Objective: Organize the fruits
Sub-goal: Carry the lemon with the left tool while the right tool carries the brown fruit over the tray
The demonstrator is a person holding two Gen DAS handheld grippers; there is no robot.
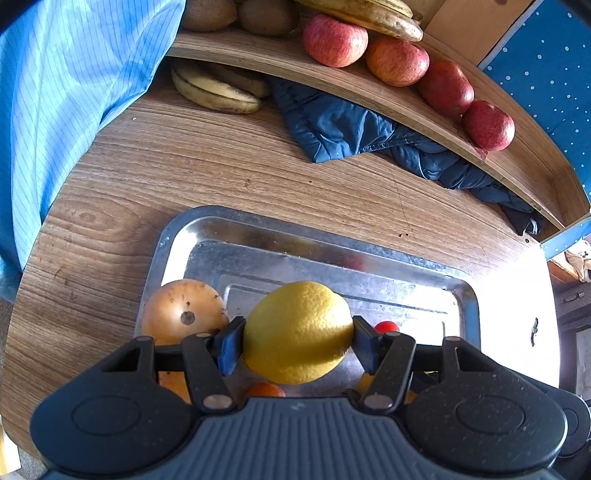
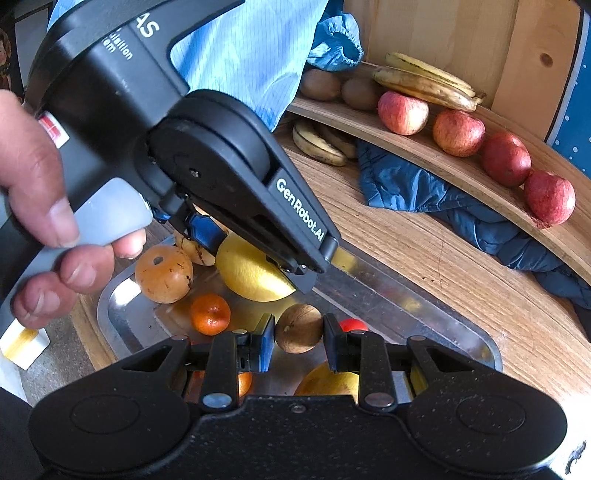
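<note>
My left gripper is shut on a yellow lemon and holds it over the metal tray. In the right wrist view the same gripper grips the lemon. My right gripper is shut on a small brown round fruit just above the tray. On the tray lie an orange-brown round fruit, also in the right wrist view, a mandarin, a small red tomato and a yellow fruit.
A curved wooden shelf at the back holds several red apples, bananas and kiwis. More bananas and a dark blue cloth lie under it on the wooden table. A blue sleeve hangs at left.
</note>
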